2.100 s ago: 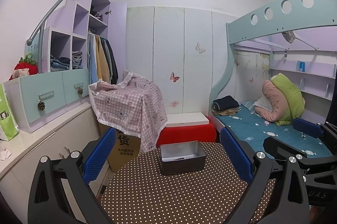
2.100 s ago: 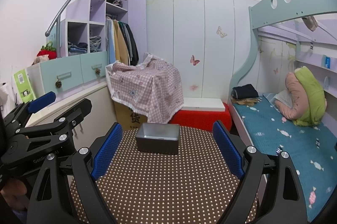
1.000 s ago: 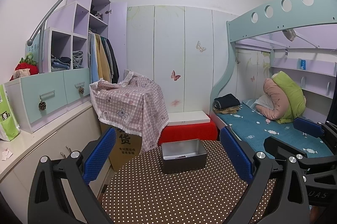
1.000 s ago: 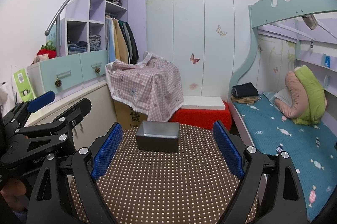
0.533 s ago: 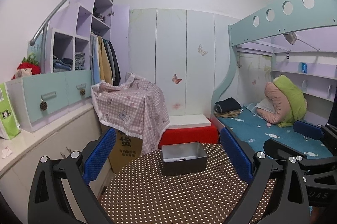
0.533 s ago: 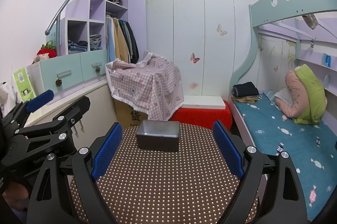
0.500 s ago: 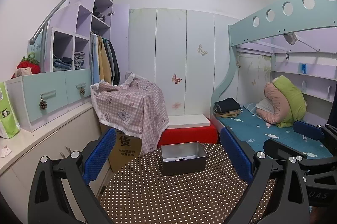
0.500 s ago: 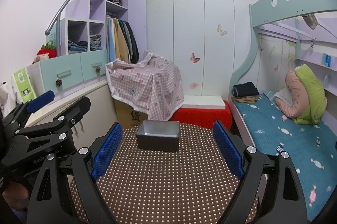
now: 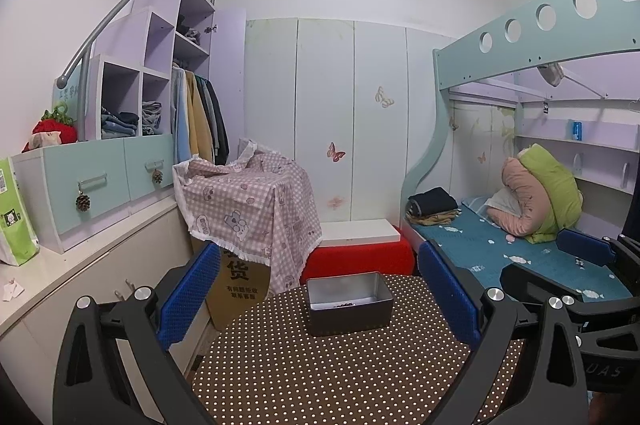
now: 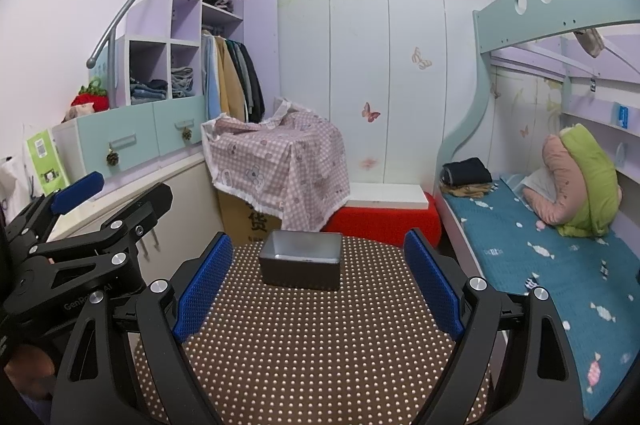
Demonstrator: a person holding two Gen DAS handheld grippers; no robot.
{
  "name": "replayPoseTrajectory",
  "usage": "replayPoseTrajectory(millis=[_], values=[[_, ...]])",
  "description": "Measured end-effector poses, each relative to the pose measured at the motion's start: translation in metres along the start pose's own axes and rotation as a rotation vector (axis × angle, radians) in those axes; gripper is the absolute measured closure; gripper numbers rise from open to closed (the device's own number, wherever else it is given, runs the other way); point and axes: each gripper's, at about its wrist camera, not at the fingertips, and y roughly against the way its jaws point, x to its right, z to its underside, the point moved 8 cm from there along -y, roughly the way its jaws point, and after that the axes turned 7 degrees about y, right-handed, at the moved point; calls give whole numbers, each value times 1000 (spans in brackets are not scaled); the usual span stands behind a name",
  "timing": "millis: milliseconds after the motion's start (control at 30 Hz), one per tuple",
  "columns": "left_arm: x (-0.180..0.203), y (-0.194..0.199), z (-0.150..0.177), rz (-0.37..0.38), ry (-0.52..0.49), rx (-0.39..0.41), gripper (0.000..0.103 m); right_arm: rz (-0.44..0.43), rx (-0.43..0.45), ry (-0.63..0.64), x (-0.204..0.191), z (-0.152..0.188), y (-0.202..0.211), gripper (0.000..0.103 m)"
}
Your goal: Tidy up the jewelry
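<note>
I have both grippers held side by side above the near part of a round surface covered in a brown cloth with pale dots. The left gripper has its jaws wide apart with nothing between the blue pads, and the right gripper is the same, jaws spread and holding nothing. Each gripper shows at the edge of the other's camera: the right one at the right edge of the left wrist view, the left one at the left edge of the right wrist view. Toward the far edge of the surface stands a grey metal box, open at the top, well apart from both sets of pads. From the left wrist view I can look down into it and see a short string of small dark beads lying on its floor near the front wall; from the right wrist view I see only the outer wall and rim, so the inside is hidden there. Beyond the surface, on the far left, a cardboard carton sits under a pink checked cloth, with a red stool carrying a white board just to its right. A bunk bed with a teal sheet runs along the right side, with rolled bedding at its head.
</note>
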Motion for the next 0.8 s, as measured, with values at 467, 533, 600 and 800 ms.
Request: replayPoseTrajectory(millis=[467, 533, 600, 800], values=[[5, 2, -3, 1, -1, 0, 7, -1, 1, -1, -2, 0, 1, 18], [6, 3, -4, 1, -1, 0, 7, -1, 1, -1, -1, 0, 1, 18], [5, 3, -4, 1, -1, 1, 7, -2, 1, -1, -2, 0, 1, 18], [6, 3, -4, 0, -1, 0, 7, -2, 1, 0, -2, 1, 2, 18]])
